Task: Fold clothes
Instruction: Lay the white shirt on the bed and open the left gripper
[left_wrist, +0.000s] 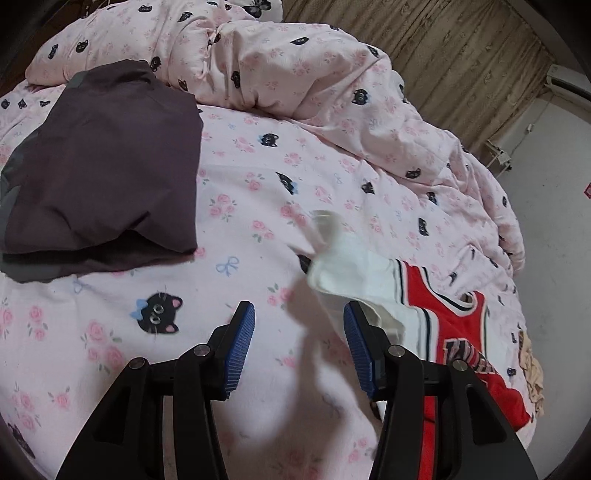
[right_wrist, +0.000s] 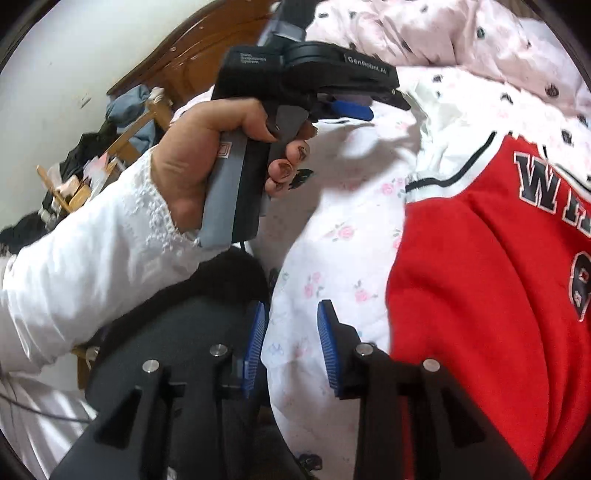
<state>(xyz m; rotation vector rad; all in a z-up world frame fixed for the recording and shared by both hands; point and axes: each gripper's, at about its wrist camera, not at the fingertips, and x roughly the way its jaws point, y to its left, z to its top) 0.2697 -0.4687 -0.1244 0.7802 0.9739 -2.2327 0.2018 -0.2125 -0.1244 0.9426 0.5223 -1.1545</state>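
Note:
A red jersey with white sleeves (left_wrist: 454, 314) lies on the pink cat-print bedsheet (left_wrist: 240, 177), to the right of my left gripper (left_wrist: 299, 325). The left gripper is open and empty; its right finger sits at the edge of the white sleeve (left_wrist: 354, 266). In the right wrist view the jersey (right_wrist: 480, 277) fills the right side. My right gripper (right_wrist: 291, 332) is open and empty over the sheet (right_wrist: 332, 240), just left of the jersey's red body. The left gripper held in a hand (right_wrist: 332, 74) shows at the top there.
A folded dark purple garment (left_wrist: 99, 166) lies at the left on the bed. A bunched pink duvet (left_wrist: 295, 74) lies across the back. The bed edge drops off at right. A wooden headboard (right_wrist: 184, 66) and cluttered items (right_wrist: 74, 177) are at left.

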